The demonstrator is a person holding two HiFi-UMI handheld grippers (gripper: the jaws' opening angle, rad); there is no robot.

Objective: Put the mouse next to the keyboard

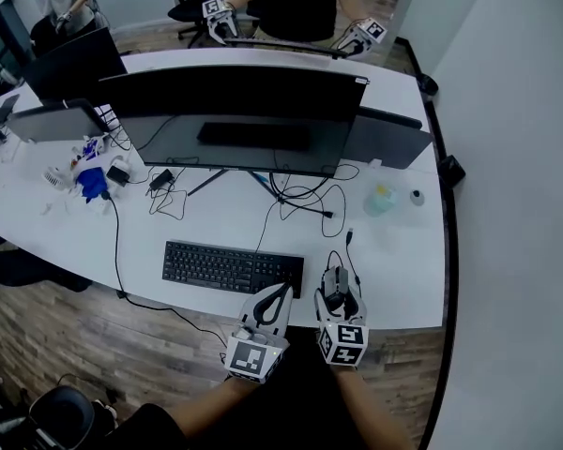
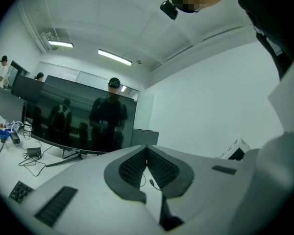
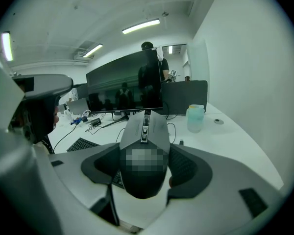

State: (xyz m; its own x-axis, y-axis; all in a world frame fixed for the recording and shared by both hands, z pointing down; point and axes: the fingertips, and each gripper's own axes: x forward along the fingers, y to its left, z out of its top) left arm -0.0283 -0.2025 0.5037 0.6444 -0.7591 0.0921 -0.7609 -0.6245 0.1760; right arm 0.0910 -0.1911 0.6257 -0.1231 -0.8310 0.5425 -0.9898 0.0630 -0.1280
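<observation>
Mouse (image 1: 336,287) just right of keyboard (image 1: 233,267) on desk (image 1: 399,251); monitor (image 1: 235,120) behind.

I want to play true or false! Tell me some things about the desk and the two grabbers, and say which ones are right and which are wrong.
1. The right gripper has the mouse between its jaws. True.
2. The left gripper is holding the keyboard. False: its jaws are closed on nothing, and the keyboard lies on the desk.
3. The mouse is at the left end of the keyboard. False: it is just past the keyboard's right end.
4. A big dark monitor stands on the desk behind the keyboard. True.
</observation>
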